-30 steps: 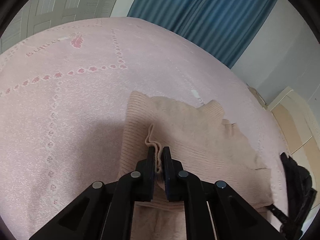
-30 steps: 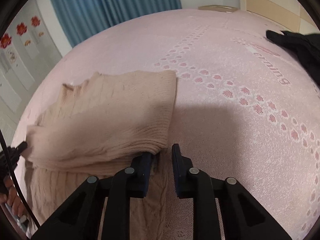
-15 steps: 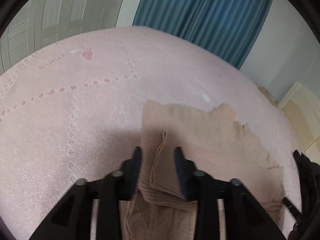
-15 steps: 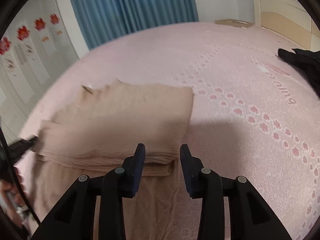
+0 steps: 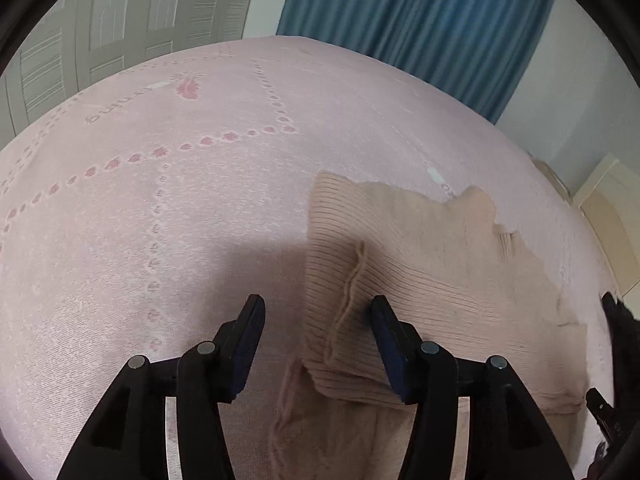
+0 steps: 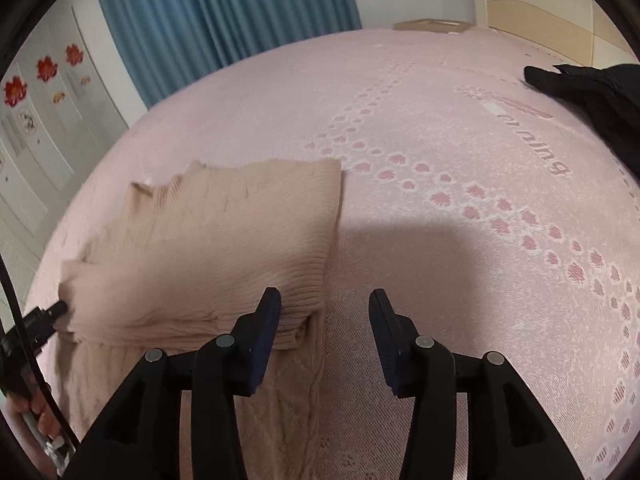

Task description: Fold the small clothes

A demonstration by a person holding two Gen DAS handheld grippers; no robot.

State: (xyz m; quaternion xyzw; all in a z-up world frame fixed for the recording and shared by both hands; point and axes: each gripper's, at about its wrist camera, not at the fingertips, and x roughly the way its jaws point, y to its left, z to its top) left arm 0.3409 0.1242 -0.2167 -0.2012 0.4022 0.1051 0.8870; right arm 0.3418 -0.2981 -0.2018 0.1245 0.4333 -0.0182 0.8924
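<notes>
A beige knitted sweater lies on the pink bedspread, its upper part folded down over the lower part. In the left wrist view my left gripper hovers above the sweater's left folded corner; its jaws are opening and the pads press on nothing. The same sweater fills the left of the right wrist view. My right gripper stands over the sweater's right folded corner, jaws opening, with the cloth free of both pads. The left gripper's tip shows at the sweater's far left edge.
The pink bedspread with paw-print lines spreads wide to the left. A black garment lies at the far right of the bed. Blue curtains and a pale headboard stand behind. A hand shows at the lower left.
Both grippers were shut on the sweater's folded edge a second ago. Their jaws have since spread apart and let the cloth go. The fold now rests flat on the sweater.
</notes>
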